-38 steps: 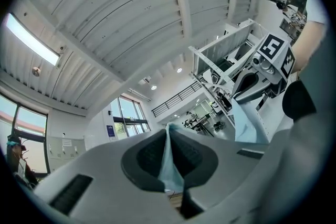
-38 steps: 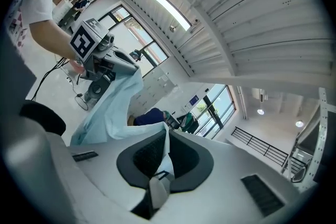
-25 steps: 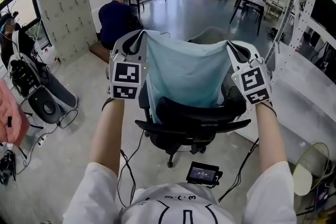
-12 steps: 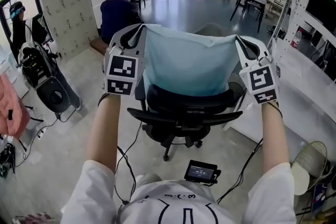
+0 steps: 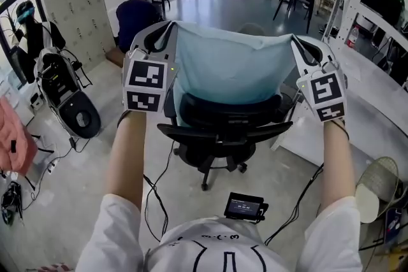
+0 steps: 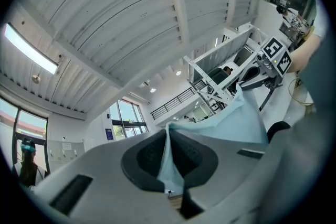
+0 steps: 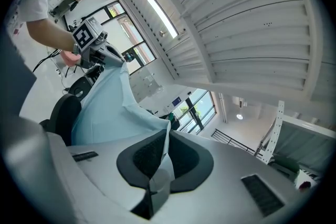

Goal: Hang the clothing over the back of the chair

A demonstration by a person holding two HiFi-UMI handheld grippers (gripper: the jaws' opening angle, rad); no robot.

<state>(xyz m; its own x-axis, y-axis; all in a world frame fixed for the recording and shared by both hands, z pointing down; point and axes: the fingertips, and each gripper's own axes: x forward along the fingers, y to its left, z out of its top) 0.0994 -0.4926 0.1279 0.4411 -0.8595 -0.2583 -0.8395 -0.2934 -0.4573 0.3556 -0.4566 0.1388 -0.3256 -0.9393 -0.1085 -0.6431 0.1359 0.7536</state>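
A light blue garment [image 5: 233, 70] hangs stretched between my two grippers, above a black office chair [image 5: 224, 130]. The chair's dark back [image 5: 229, 113] overlaps the garment's lower edge in the head view. My left gripper [image 5: 167, 36] is shut on the garment's left top corner, and the cloth [image 6: 169, 162] is pinched between its pads. My right gripper [image 5: 297, 46] is shut on the right top corner, with a fold of cloth [image 7: 164, 160] between its pads. Each gripper view looks across the spread fabric [image 7: 102, 107] towards the other gripper.
A person in dark blue [image 5: 137, 19] crouches beyond the chair. A white table [image 5: 376, 105] runs along the right. Equipment on wheels [image 5: 60, 89] and a pink cloth [image 5: 13, 137] are at the left. A small black device [image 5: 245, 206] and cables lie on the floor near my feet.
Both grippers have risen and moved away from me with the garment. It now spans higher over the chair and looks pulled tauter.
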